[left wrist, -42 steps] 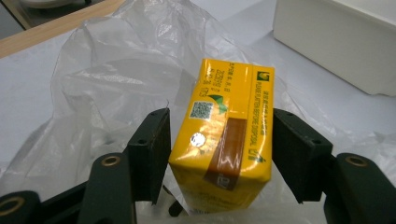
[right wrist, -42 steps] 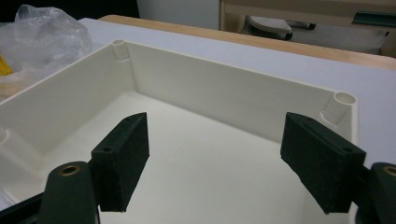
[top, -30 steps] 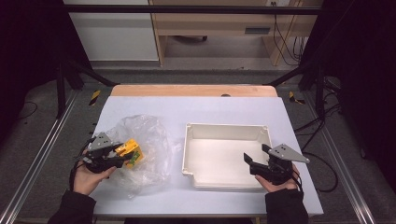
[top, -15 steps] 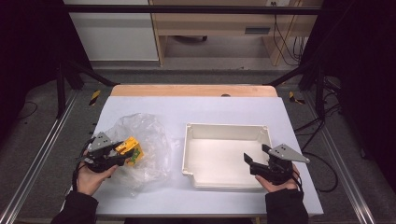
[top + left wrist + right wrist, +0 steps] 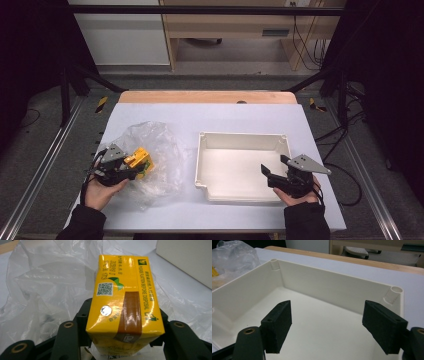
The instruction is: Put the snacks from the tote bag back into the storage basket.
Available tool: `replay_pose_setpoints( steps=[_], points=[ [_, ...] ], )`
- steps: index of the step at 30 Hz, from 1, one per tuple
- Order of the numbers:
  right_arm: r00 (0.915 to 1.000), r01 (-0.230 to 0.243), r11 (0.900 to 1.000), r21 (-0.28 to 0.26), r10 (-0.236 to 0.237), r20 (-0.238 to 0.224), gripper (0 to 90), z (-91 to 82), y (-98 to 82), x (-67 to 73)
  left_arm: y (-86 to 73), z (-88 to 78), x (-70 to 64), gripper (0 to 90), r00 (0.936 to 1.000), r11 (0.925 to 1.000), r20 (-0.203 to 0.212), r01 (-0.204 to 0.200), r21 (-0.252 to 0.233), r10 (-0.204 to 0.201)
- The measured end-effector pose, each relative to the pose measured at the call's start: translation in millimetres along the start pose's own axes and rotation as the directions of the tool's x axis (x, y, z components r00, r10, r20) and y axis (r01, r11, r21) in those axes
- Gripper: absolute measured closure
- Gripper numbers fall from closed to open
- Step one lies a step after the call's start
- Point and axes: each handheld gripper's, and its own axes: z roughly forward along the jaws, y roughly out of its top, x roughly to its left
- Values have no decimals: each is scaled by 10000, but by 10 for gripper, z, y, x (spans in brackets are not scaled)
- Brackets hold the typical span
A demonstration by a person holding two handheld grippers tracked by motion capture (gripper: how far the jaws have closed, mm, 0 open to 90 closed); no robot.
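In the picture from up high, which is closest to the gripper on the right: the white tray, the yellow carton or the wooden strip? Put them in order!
From the right gripper:
1. White tray, right under its jaws.
2. Yellow carton, across the table, in the left gripper.
3. Wooden strip, along the far edge.

A pale tabletop (image 5: 240, 120) with a wooden far edge (image 5: 207, 96) stands between metal rails (image 5: 37, 175). A shallow white tray (image 5: 243, 141) rests right of centre, its inside bare. Beyond, a wooden desk (image 5: 225, 30) stands on grey floor (image 5: 225, 70), with black cables (image 5: 305, 40) hanging at the right.
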Motion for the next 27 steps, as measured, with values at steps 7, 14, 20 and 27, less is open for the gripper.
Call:
replay_pose_setpoints(
  steps=[7,14,20,27],
  points=[
    [10000,-15,10000,40,15,-11,238,6,-5,2,4,-4,-15,506,10000,10000,-71,59,-62,-59],
    [10000,-1,10000,66,1,0,235,12,-10,3,43,-95,-6,507,9997,9988,-109,224,-436,-229],
    [10000,23,10000,81,-23,3,233,16,-12,2,100,-229,4,507,9987,9946,-284,388,-960,-417],
    [10000,-17,10000,56,17,-16,231,13,-8,0,185,-426,13,508,9975,9847,-412,496,-1673,-573]
  ],
)
